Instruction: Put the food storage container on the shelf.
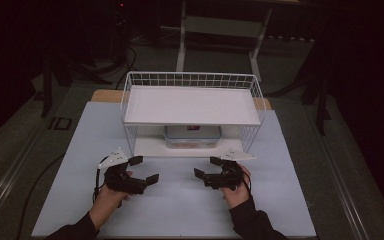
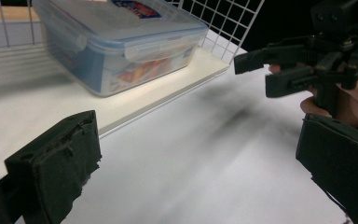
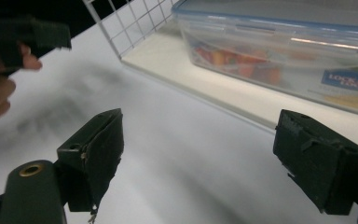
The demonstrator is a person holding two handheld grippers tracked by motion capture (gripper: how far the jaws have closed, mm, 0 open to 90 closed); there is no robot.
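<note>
A clear plastic lidded box (image 1: 192,136) sits on the lower tier of the white wire shelf rack (image 1: 192,105). In front of the rack, left claw (image 1: 144,169) and right claw (image 1: 206,167) hover agape, holding nothing, over the white worktop (image 1: 180,205).

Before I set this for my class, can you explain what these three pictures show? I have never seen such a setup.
A person sits at a white table holding a two-jaw tool in each hand. One picture looks down from above; the other two come from cameras riding on each tool. The left tool and right tool are both open and hold nothing. Ahead stands a white wire shelf. On its bottom board sits a clear plastic box with a clip-on lid and something colourful inside.
</note>
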